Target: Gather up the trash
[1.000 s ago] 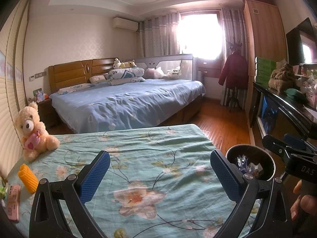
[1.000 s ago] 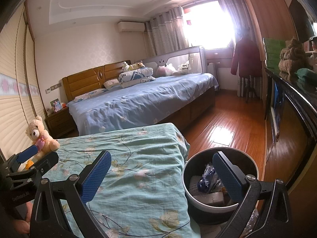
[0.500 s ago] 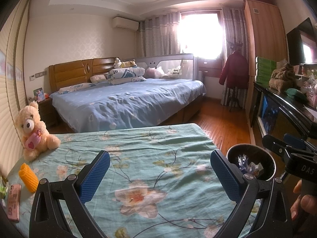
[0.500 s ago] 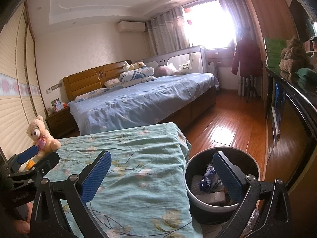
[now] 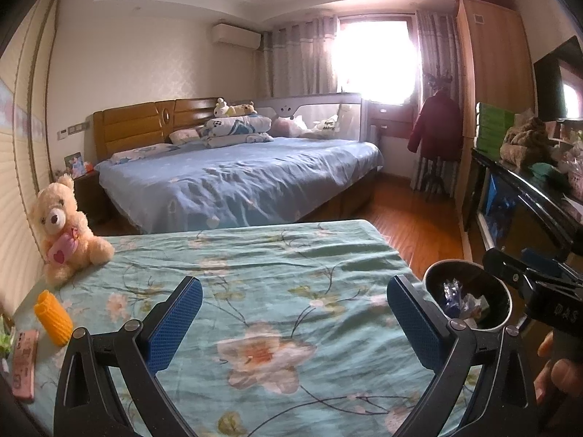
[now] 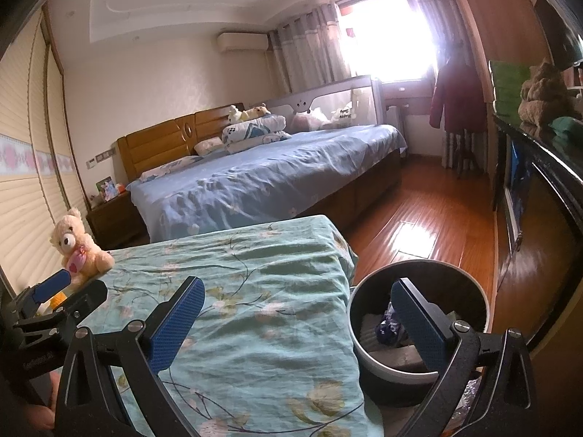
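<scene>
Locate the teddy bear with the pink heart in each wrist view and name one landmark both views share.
Left wrist: teddy bear sits at the left edge, on the floral cover's far corner.
Right wrist: teddy bear sits at mid-left, just above the left gripper.
Shared landmark: the trash bin, lower right.

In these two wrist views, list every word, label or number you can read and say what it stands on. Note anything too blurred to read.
"DAS": white letters on the black body of the right gripper, cut off at the frame edge.
Small print on the body of the left gripper: too blurred to read.
White sign with dark lettering on the bed rail: too small to read.
Wrapper in the trash bin: no legible print.
</scene>
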`<state>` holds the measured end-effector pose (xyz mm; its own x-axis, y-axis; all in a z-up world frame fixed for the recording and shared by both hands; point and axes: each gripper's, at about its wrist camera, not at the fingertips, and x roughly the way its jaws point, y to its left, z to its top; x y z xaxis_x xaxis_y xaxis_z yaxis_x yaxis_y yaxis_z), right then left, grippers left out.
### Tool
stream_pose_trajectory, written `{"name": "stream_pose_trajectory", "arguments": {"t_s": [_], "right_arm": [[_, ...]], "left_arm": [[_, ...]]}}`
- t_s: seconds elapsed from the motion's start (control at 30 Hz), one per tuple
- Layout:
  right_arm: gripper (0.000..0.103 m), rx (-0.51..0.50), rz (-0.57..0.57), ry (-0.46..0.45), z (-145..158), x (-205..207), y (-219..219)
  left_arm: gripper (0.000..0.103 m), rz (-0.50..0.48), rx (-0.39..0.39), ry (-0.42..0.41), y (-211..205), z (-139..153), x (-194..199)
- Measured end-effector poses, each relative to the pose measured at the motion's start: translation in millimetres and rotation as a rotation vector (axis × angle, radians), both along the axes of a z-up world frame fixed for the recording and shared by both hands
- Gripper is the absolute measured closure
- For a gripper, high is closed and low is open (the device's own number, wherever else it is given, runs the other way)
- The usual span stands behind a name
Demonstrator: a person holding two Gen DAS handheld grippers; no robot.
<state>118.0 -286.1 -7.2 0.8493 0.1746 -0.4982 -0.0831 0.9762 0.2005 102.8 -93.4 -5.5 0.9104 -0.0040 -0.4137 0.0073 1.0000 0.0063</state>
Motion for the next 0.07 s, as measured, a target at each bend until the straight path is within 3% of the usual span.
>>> {"name": "stream_pose_trajectory", "arguments": {"t_s": [0.07], "right_arm": [[0.0,0.0,0.003,0.003,-1.0,0.6,1.9]], "left_arm": [[0.001,0.0,-0.001,0.006,1.1,-0.9,1.0]]}}
